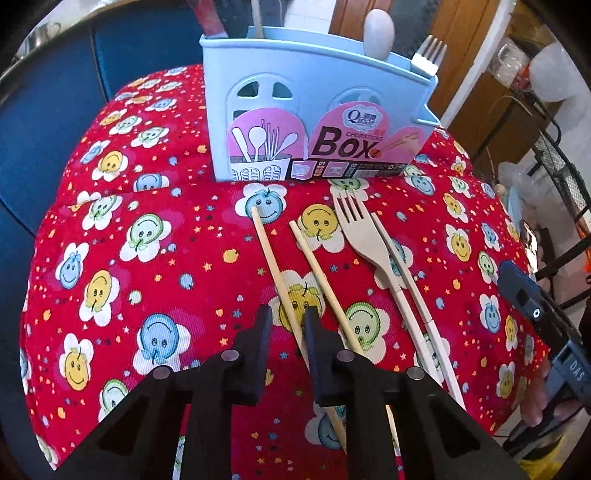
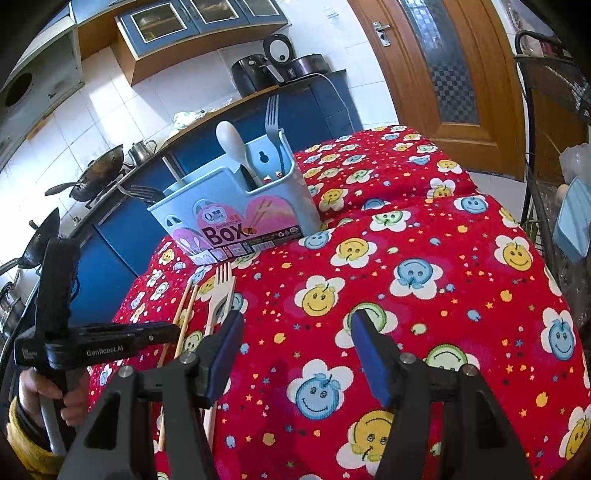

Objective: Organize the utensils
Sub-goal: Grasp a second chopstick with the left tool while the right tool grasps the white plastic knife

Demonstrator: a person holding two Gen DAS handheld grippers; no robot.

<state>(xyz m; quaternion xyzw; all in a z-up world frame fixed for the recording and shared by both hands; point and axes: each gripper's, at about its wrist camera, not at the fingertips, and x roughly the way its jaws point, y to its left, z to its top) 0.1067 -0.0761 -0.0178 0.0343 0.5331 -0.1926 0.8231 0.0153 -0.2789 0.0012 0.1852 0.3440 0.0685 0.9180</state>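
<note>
A light blue utensil box (image 1: 317, 122) stands on the red smiley-face cloth (image 1: 147, 258), holding a spoon (image 1: 378, 31) and a fork (image 1: 430, 51). Two wooden chopsticks (image 1: 277, 273), a beige fork (image 1: 364, 240) and a beige knife (image 1: 410, 280) lie on the cloth before it. My left gripper (image 1: 288, 325) is low over the cloth with the left chopstick between its narrowly open fingers. My right gripper (image 2: 295, 328) is open and empty above the cloth, right of the utensils (image 2: 221, 291). The box (image 2: 240, 210) stands beyond it.
A blue kitchen counter with woks (image 2: 96, 173) and appliances (image 2: 258, 74) runs behind the table. A wooden door (image 2: 443, 62) is at the back right. A metal rack (image 2: 546, 129) stands at the right edge. The left gripper body (image 2: 96, 339) shows in the right wrist view.
</note>
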